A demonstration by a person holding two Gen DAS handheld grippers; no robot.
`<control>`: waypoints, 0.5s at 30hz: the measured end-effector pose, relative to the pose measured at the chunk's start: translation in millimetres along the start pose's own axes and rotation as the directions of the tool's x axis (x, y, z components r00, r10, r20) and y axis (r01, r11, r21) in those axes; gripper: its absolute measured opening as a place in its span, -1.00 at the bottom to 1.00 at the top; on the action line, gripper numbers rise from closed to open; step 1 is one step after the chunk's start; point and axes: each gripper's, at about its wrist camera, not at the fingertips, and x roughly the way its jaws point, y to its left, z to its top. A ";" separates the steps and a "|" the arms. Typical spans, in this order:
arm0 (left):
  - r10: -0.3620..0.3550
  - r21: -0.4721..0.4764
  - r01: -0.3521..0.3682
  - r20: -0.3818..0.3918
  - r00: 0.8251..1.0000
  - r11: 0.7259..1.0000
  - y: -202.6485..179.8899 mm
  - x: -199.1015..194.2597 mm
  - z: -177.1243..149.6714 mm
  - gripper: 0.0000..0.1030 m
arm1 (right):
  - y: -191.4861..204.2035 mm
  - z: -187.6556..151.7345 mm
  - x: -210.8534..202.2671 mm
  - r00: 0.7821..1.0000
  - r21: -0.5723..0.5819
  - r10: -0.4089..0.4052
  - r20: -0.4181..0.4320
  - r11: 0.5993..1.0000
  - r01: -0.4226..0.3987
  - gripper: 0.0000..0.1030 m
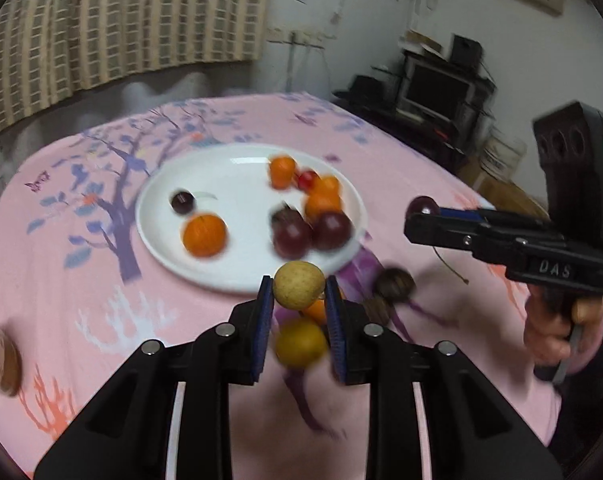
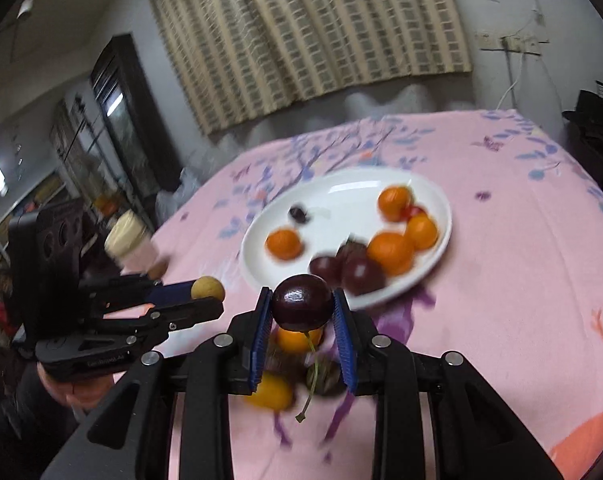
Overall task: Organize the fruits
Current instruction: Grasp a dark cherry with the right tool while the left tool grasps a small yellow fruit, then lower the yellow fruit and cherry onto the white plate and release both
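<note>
Tan longan [image 1: 298, 285] pinched in the left gripper [image 1: 297, 300] and dark cherry [image 2: 302, 302] clamped in the right gripper [image 2: 301, 312] both hang near the white plate [image 1: 205, 276], apparently awaiting release among their own kinds.

Glossy white plate [image 1: 205, 264], matt printed pink cloth [image 1: 61, 280], shiny dark cherry [image 2: 302, 302], rough-skinned tan fruit [image 1: 298, 290].

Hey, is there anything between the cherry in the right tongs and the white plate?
Nothing visible. The right tongs grip the dark cherry just short of the white plate's near rim, with only open air between; the left tongs sit off to the side.
</note>
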 end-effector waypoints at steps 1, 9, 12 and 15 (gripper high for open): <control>0.011 -0.022 -0.010 0.009 1.000 1.000 4.8 7.2 10.4 -0.51 | -4.6 7.9 9.2 1.000 0.006 -0.027 0.005 1.000 0.027 -0.41; 0.096 -0.112 -0.097 -0.013 0.995 0.989 33.8 68.3 51.5 -0.31 | -38.1 33.8 74.0 0.993 0.045 -0.114 -0.035 0.992 0.115 -0.06; 0.155 -0.119 -0.152 0.020 0.988 0.981 32.2 61.2 46.9 0.85 | -37.1 31.4 63.5 0.996 0.031 -0.093 -0.010 0.995 0.093 0.08; 0.170 -0.077 -0.164 0.079 0.982 0.983 24.7 42.5 41.0 0.89 | -32.9 27.0 48.2 0.998 0.016 -0.059 0.006 0.998 0.059 0.32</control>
